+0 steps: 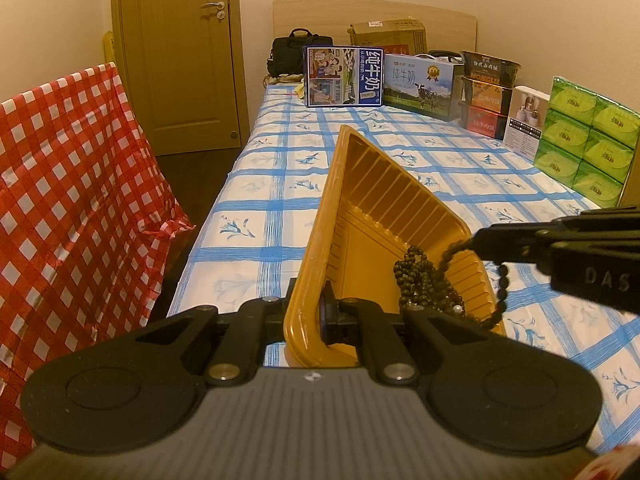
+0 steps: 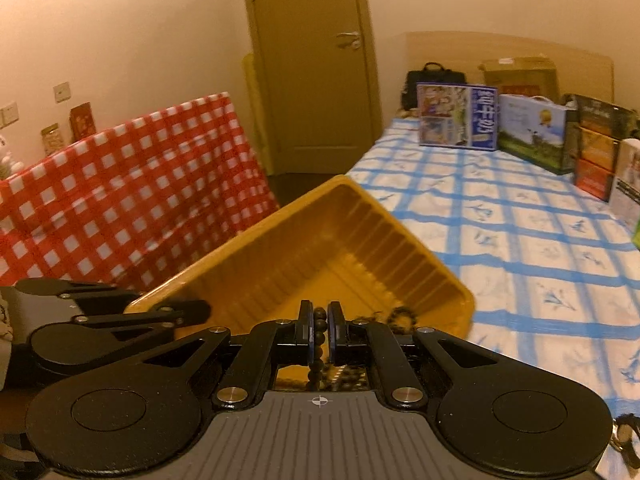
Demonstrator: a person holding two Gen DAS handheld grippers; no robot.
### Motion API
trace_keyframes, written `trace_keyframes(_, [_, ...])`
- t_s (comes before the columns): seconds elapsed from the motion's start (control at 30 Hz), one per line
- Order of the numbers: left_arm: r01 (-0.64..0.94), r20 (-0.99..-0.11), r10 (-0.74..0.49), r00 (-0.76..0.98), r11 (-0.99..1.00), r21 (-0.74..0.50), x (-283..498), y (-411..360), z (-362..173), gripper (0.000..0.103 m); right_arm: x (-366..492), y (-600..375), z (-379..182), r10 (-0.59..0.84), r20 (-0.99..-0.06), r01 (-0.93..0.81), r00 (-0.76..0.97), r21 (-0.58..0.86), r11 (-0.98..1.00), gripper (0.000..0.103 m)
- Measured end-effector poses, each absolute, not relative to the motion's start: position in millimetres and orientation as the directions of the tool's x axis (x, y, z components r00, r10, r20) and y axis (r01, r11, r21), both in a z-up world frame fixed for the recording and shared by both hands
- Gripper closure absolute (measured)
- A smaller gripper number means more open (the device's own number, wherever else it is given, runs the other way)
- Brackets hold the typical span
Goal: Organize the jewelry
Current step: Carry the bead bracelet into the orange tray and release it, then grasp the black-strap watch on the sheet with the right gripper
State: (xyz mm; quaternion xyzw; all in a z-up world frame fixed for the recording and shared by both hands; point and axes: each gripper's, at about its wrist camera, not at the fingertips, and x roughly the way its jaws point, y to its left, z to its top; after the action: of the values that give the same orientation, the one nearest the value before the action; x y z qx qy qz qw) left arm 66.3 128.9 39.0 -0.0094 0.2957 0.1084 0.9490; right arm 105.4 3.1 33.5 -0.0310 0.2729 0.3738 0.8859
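Observation:
A yellow plastic tray [image 1: 360, 184] is tilted above the blue-checked bed. My left gripper [image 1: 310, 320] is shut on the tray's near wall. Dark bead jewelry [image 1: 424, 284] lies piled in the tray's lower corner. My right gripper [image 1: 476, 242] reaches in from the right and is shut on a dark bead strand [image 1: 502, 292] that hangs over the tray's rim. In the right wrist view the right gripper [image 2: 319, 330] pinches the bead strand [image 2: 318, 344] between its pads, over the tray [image 2: 320, 240]. The left gripper [image 2: 192, 310] shows at the tray's left edge.
Milk cartons [image 1: 344, 76], stacked noodle boxes [image 1: 486, 96] and green tissue packs [image 1: 584, 140] line the bed's far and right sides. A red-checked cloth [image 1: 72, 200] covers furniture on the left. A closed door [image 1: 180, 52] stands behind.

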Motion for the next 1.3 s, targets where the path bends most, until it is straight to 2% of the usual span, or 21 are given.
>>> trace_keyframes(0.47, [-0.211, -0.564, 0.199, 0.801, 0.976, 0.046, 66.1, 129.3, 39.4, 0.096, 114.9, 17.9, 18.2, 0.643, -0.555, -0.698, 0.528, 0.147, 0.701, 0.096])
trace_keyframes(0.53, [-0.211, -0.564, 0.199, 0.801, 0.976, 0.045, 65.6, 129.3, 38.6, 0.096, 115.5, 17.5, 16.2, 0.634, -0.561, -0.690, 0.533, 0.146, 0.709, 0.093])
trace_keyframes(0.6, [-0.211, -0.564, 0.200, 0.801, 0.976, 0.046, 65.6, 129.3, 38.4, 0.096, 116.0, 11.7, 15.4, 0.620, -0.556, -0.674, 0.554, 0.138, 0.726, 0.074])
trace_keyframes(0.67, [-0.211, -0.564, 0.199, 0.801, 0.976, 0.044, 65.6, 129.4, 38.7, 0.096, 117.5, 2.5, 16.3, 0.609, -0.548, -0.654, 0.573, 0.142, 0.743, 0.064])
trace_keyframes(0.73, [-0.211, -0.564, 0.200, 0.801, 0.976, 0.046, 65.6, 129.2, 38.3, 0.096, 119.0, -8.0, 17.1, 0.590, -0.545, -0.631, 0.596, 0.136, 0.763, 0.064])
trace_keyframes(0.97, [-0.211, -0.564, 0.199, 0.801, 0.976, 0.046, 65.6, 129.5, 38.7, 0.096, 121.8, -67.4, 9.8, 0.458, -0.560, -0.479, 0.691, 0.120, 0.870, 0.063])
trace_keyframes(1.3, [-0.210, -0.564, 0.200, 0.801, 0.977, 0.048, 65.5, 129.2, 38.1, 0.096, 111.1, -168.6, -21.2, 0.159, -0.612, -0.194, 0.775, 0.009, 0.981, 0.061])
